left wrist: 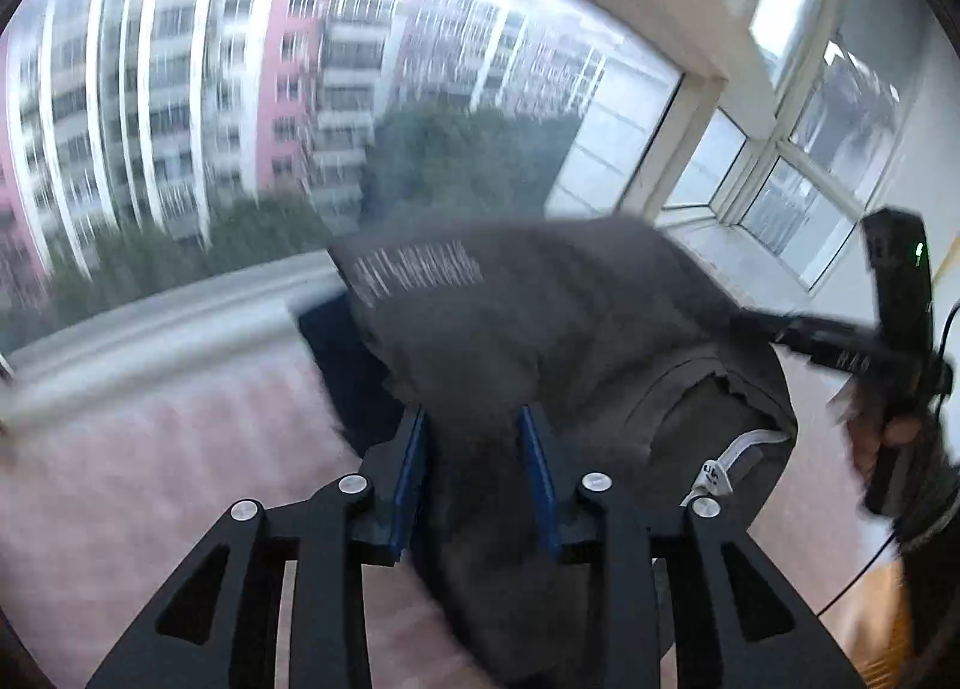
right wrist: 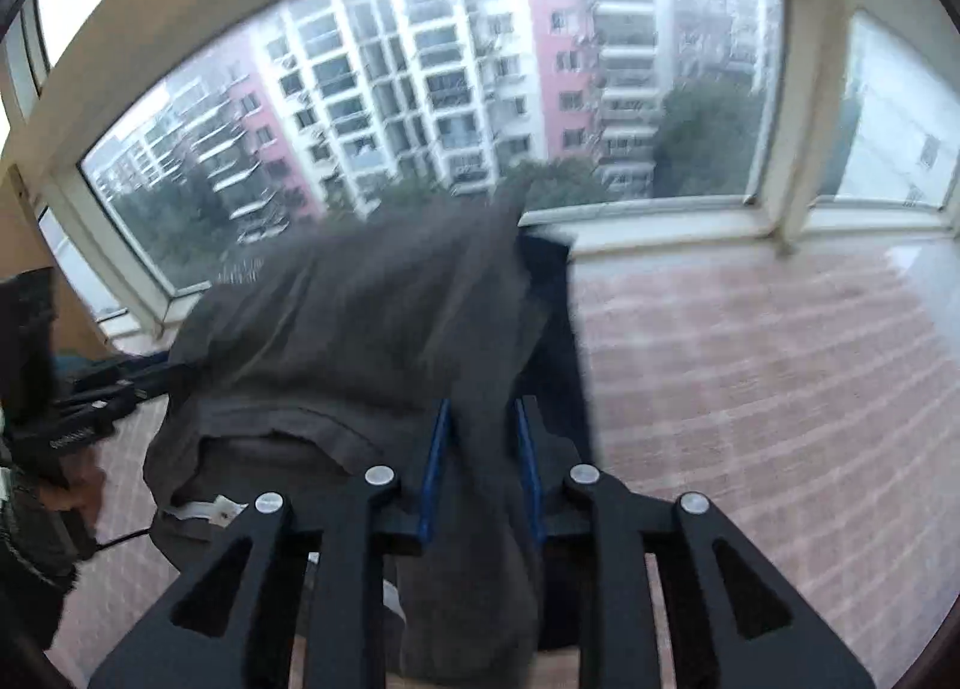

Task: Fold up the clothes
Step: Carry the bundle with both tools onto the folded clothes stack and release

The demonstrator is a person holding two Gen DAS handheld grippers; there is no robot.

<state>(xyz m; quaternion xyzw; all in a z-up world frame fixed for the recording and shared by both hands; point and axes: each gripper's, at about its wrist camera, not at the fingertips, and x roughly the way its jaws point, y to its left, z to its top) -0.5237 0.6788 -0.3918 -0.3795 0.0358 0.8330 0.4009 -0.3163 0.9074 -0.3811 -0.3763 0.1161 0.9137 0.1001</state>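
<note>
Two black two-finger grippers with blue pads share one garment: a dark grey-brown cotton top (left wrist: 540,317) with a block of pale printed lettering and a white neck label. In the left wrist view a bunched fold of it runs between the blue pads of the left gripper (left wrist: 474,479), filling the gap, so the fingers look clamped on the cloth, though the edges are smeared. In the right wrist view another fold hangs between the pads of the right gripper (right wrist: 483,470), which likewise seems to pinch it. The top drapes between the two tools above one pink checked cloth-covered surface (right wrist: 780,389), with a second, darker navy piece of fabric (right wrist: 558,329) just behind it. One hand (left wrist: 882,437) gripping the right tool's handle shows at the edge. One large bay window (right wrist: 690,209) lies beyond, with blurred apartment blocks outside.
</note>
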